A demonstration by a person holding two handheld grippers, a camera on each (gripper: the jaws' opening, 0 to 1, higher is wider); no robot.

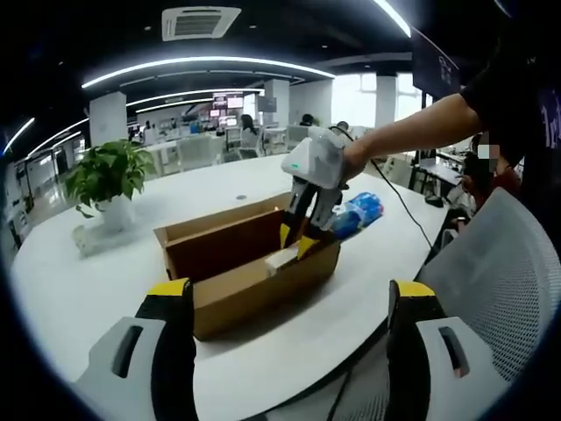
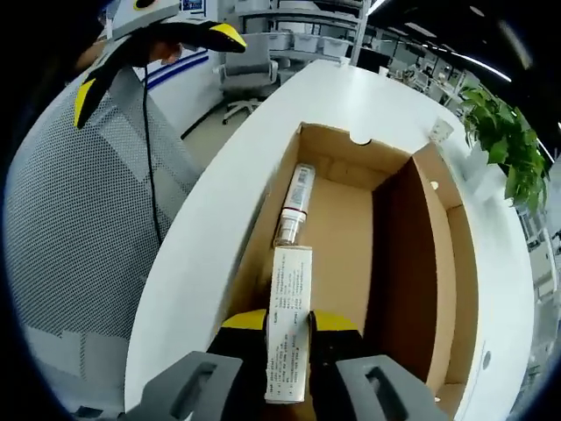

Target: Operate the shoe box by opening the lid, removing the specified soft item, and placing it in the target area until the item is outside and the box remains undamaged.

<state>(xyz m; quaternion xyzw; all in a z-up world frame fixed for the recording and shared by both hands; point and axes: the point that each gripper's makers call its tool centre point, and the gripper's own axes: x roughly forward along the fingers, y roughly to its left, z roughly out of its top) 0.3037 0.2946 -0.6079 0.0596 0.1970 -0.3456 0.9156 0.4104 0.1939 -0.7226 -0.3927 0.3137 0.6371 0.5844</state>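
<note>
Setting: open office; white table (image 1: 79, 289) with a potted plant (image 1: 107, 180).
Shoe box: brown cardboard box (image 1: 250, 272), lid open, on the table near its edge.
Right gripper (image 2: 289, 329): reaches into the box, jaws clenched on a white carton (image 2: 289, 338) with printed text.
Inside box: a clear bottle (image 2: 295, 206) lies along the wall beyond the carton.
Left gripper (image 1: 285, 303): jaws spread wide, empty, short of the box.
Beside box: blue-and-white packet (image 1: 358, 213) behind the right gripper.

Open shoe box (image 1: 250, 267) on table (image 1: 88, 289); bottle (image 2: 294, 206) inside; potted plant (image 1: 107, 180) behind box.
</note>
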